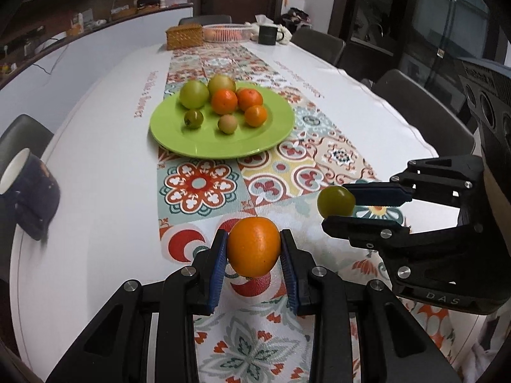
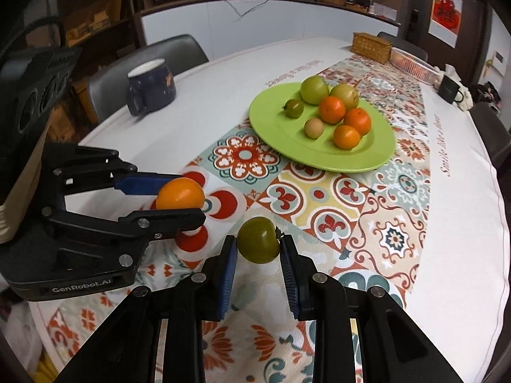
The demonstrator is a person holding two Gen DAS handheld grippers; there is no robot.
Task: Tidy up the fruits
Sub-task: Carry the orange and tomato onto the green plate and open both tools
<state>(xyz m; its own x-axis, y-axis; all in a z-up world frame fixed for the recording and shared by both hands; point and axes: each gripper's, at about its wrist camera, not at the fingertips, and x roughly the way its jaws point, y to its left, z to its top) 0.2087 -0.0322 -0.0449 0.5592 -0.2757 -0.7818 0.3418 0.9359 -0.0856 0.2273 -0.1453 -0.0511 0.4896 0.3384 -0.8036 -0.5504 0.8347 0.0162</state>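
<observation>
My left gripper [image 1: 254, 242] is shut on an orange fruit [image 1: 253, 246], held just above the patterned runner; from the right wrist it shows at the left [image 2: 186, 199] with the orange fruit [image 2: 180, 194] between its pads. The right gripper [image 2: 258, 244] is shut on a small green fruit [image 2: 258, 240], also lifted off the cloth, and appears at the right in the left wrist view [image 1: 333, 204] with the green fruit [image 1: 336, 201]. Ahead lies a lime-green plate [image 1: 220, 146] [image 2: 322, 156] carrying several green and orange fruits.
A dark blue mug [image 2: 151, 86] [image 1: 25, 188] stands left of the plate. At the table's far end are a wicker box [image 1: 184, 35], a white wire basket [image 1: 227, 32] and a black mug [image 1: 267, 34]. Grey chairs [image 1: 415, 95] ring the table.
</observation>
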